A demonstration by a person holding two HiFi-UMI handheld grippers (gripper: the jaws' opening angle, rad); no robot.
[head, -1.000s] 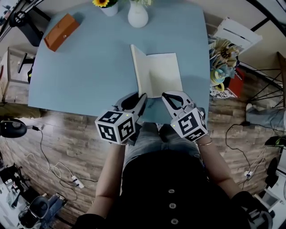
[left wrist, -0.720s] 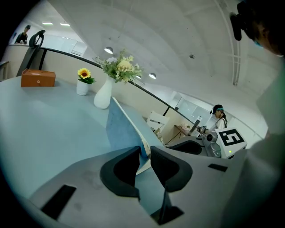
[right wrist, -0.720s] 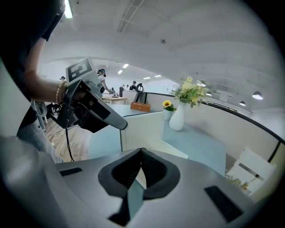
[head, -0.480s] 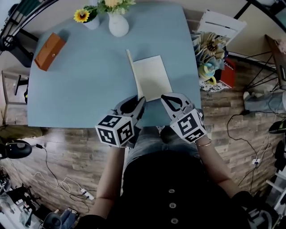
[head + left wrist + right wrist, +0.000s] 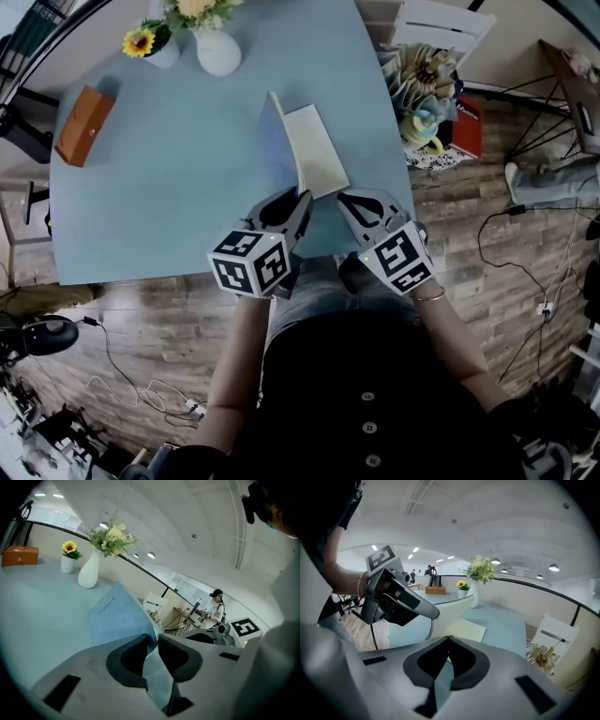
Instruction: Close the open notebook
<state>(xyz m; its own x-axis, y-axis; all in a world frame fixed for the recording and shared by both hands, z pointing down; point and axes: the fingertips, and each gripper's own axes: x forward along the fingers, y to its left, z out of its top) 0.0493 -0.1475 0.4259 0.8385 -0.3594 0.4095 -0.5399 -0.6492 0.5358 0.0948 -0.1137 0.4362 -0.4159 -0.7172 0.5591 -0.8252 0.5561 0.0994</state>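
One corner of the cover (image 5: 279, 145) sits pinched in my left claw (image 5: 302, 199) to fold the notebook (image 5: 317, 152) shut; my right claw (image 5: 343, 199) is closed, empty.

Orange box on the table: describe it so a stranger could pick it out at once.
Find the light blue table. Toward its far left corner, left of the sunflower pot and the white vase, lies the orange box. It is the only orange, brick-shaped thing on the table.
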